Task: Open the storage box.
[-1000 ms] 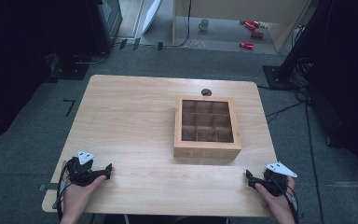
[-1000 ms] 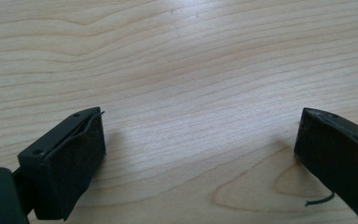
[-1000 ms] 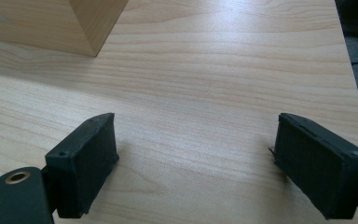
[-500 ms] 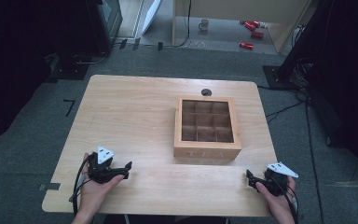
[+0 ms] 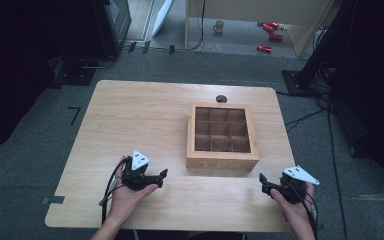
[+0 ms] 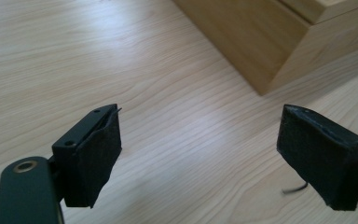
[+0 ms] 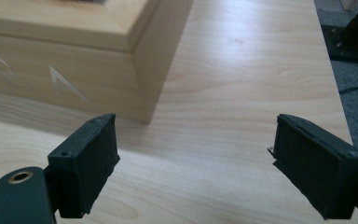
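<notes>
A wooden tea box (image 5: 222,135) with a windowed lid over a grid of compartments stands right of the table's middle, lid down. My left gripper (image 5: 163,173) is held low over the table just left of the box's front left corner (image 6: 265,88), jaws wide open with nothing between them. My right gripper (image 5: 261,179) hovers near the front right, off the box's front right corner (image 7: 144,116), also open and empty. The letters on the box front (image 7: 65,84) face the person.
The light wooden table (image 5: 140,120) has a round cable hole (image 5: 221,99) behind the box. Its right edge (image 7: 340,107) runs close beside my right gripper. On the floor beyond lie cables, a mug and red cans.
My left gripper has moved right and forward from the table's front left corner toward the box. The right gripper has stayed put.
</notes>
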A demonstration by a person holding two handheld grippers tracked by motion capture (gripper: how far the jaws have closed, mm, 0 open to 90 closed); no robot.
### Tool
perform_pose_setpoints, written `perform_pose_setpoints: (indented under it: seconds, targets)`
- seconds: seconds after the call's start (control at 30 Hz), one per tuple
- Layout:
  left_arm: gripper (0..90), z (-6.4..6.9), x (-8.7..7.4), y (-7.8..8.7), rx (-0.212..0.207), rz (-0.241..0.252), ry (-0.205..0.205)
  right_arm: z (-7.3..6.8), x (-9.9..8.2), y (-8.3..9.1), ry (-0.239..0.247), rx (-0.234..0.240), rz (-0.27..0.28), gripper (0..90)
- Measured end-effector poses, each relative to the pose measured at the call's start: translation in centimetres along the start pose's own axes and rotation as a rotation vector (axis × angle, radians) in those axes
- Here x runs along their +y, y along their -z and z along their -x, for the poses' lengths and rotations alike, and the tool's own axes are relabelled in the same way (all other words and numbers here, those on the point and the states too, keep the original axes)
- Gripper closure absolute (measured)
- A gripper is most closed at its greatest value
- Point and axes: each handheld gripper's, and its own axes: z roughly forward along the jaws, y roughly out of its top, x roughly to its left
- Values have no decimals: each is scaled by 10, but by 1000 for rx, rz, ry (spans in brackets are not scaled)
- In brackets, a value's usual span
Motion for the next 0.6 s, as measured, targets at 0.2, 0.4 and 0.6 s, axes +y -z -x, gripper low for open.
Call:
perform_pose_setpoints:
  seconds: [0.2,0.4,0.6]
  targets:
    - [180,19,9,-15,-52,-5,-23,-7,14,2,14,18,19,142]
    - [317,34,17,-27,-81,-4,-54,-15,27,-1,29,35,30,142]
    - [466,45,23,-36,-114,7,-63,-24,36,-5,43,55,39,143]
